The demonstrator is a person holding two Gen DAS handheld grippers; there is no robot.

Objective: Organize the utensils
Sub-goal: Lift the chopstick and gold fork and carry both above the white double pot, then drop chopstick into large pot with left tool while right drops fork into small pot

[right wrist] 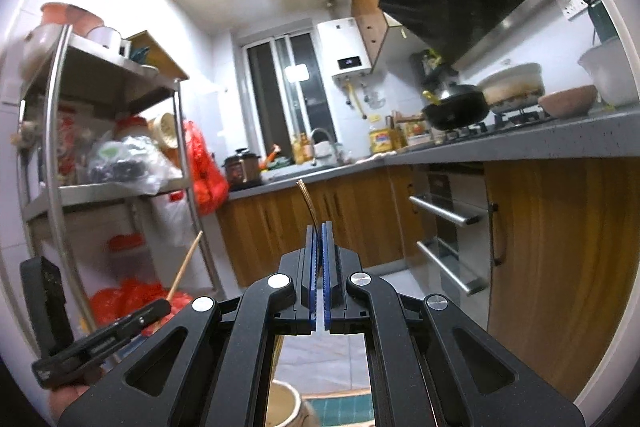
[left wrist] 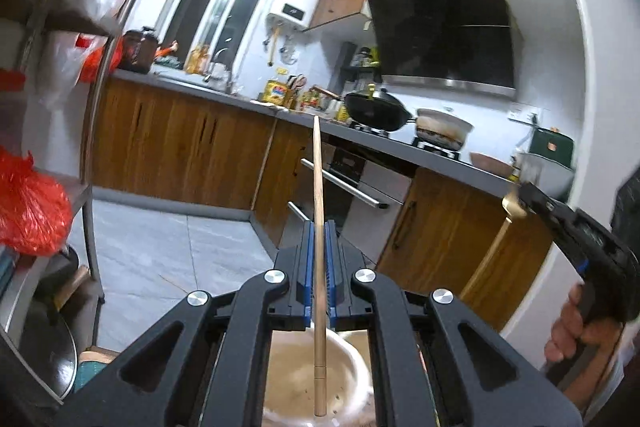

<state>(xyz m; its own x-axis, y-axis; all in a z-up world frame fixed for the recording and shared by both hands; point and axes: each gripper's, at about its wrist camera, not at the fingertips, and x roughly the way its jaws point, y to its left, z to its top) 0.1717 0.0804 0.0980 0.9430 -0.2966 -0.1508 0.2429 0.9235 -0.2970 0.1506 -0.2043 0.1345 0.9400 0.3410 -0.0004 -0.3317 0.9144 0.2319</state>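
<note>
My left gripper (left wrist: 319, 227) is shut on a wooden chopstick (left wrist: 318, 171) that stands upright between the blue pads, its lower end over a beige cup (left wrist: 348, 359) below. My right gripper (right wrist: 319, 227) is shut on a thin gold-coloured utensil (right wrist: 307, 201) seen edge-on, its curved end rising above the fingertips. In the left wrist view the right gripper (left wrist: 524, 197) shows at the right with the gold utensil (left wrist: 490, 255) hanging below it. In the right wrist view the left gripper (right wrist: 160, 307) shows at the lower left with the chopstick (right wrist: 186, 265). The cup's rim (right wrist: 286, 401) shows below.
A grey counter (left wrist: 404, 143) with wooden cabinets holds a black wok (left wrist: 378, 111), a white pot (left wrist: 442, 133) and bottles. A metal shelf rack (right wrist: 56, 147) with red bags (left wrist: 28, 211) stands at the left. Oven handles (right wrist: 448, 209) jut out. A green mat (right wrist: 340, 411) lies below.
</note>
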